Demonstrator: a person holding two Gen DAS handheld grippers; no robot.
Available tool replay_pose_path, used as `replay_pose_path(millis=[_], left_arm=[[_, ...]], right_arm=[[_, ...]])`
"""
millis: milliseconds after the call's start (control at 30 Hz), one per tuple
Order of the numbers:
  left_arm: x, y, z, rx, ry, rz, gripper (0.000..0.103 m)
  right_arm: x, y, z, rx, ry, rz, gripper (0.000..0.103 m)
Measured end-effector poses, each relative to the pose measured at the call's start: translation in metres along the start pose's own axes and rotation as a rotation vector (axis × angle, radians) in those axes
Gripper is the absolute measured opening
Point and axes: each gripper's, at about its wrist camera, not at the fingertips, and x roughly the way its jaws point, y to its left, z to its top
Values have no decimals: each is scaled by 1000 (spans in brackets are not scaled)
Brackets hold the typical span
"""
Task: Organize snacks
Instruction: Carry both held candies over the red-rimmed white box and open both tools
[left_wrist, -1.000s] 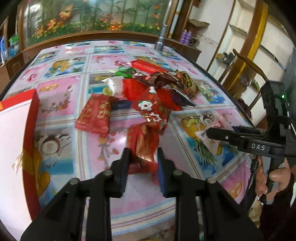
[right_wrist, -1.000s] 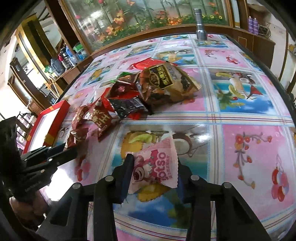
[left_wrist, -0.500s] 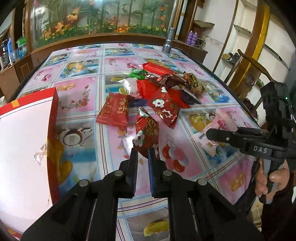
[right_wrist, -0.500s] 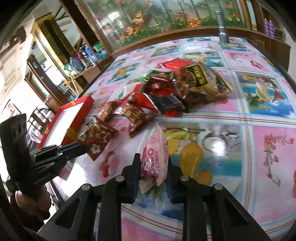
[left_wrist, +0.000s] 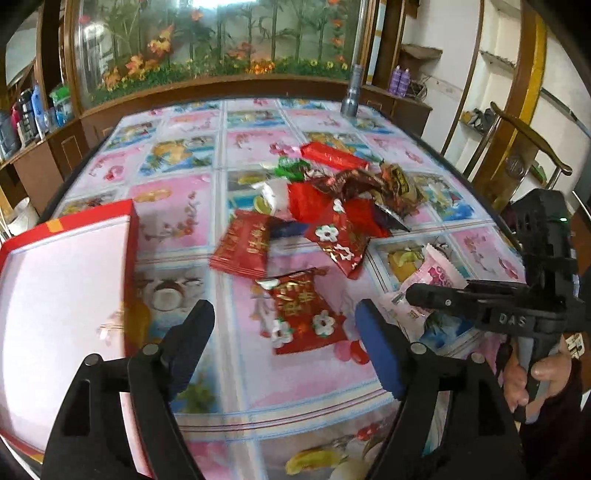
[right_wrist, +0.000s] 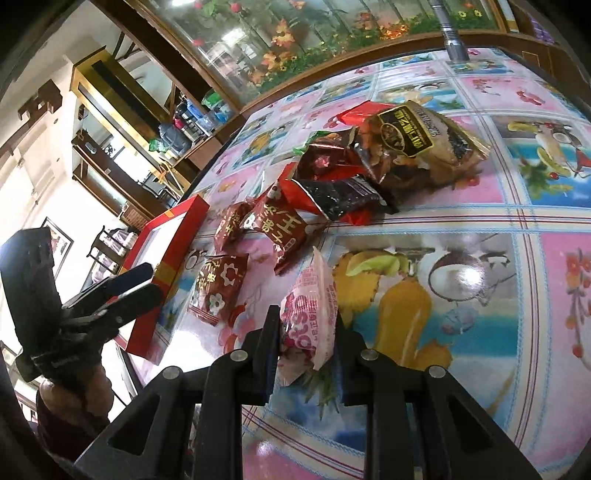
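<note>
A red flowered snack packet (left_wrist: 301, 295) lies flat on the fruit-print tablecloth, between and just ahead of my left gripper's (left_wrist: 283, 312) jaws. Those jaws are opening and touch nothing. My right gripper (right_wrist: 306, 316) is shut on a pink packet (right_wrist: 312, 295), held on edge above the cloth; the pink packet (left_wrist: 436, 275) also shows in the left wrist view. A red box (left_wrist: 131, 236) with a white inside sits at the left. The pile of snack packets (left_wrist: 340, 192) lies mid-table, topped by a big brown bag (right_wrist: 424, 136).
A silver cylinder (left_wrist: 351, 92) stands at the table's far edge. A wooden chair (left_wrist: 517, 129) is beyond the right edge, and a cabinet with a flower display (left_wrist: 221, 55) runs behind the table. A hand (left_wrist: 535, 376) grips the right tool's handle.
My left gripper went from shut on the red flowered packet to wide open, and the packet now lies on the cloth. My right gripper closed on the pink packet and raised it on edge.
</note>
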Motion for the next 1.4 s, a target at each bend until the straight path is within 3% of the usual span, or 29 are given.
replay_pose_path(millis=[100,167,200,267,333,700,833,933,1100,1400], left_arm=[[18,-7,2,-36,39,2,79],[30,-8,1,-65,71,45,77],[33,-7,0,-76,76,35,72],[42,-6,-1,-91,101,10,42],[43,-6,-1,-83,81,34,34],[32,1,-12,-99,34,-10,25],[17,1,-14,-93,4,-26,17],[8,4,-17,-84,-8,-23,17],[9,8,-23,-101,3,-47,17],[-41,33,-27,-121,-105,-19,17]], right_arm=[[2,-1,1,8,-3,6,25],[2,-3,1,16,-5,12,25],[2,-4,2,19,-5,15,25],[0,-6,1,21,-5,19,25],[-1,-7,1,22,-4,25,26],[-2,-7,1,26,-9,30,27],[-6,-3,1,3,-41,35,26],[-16,4,-2,-27,-87,68,26],[-10,10,0,-34,-79,16,26],[-21,11,-2,-26,-119,16,26]])
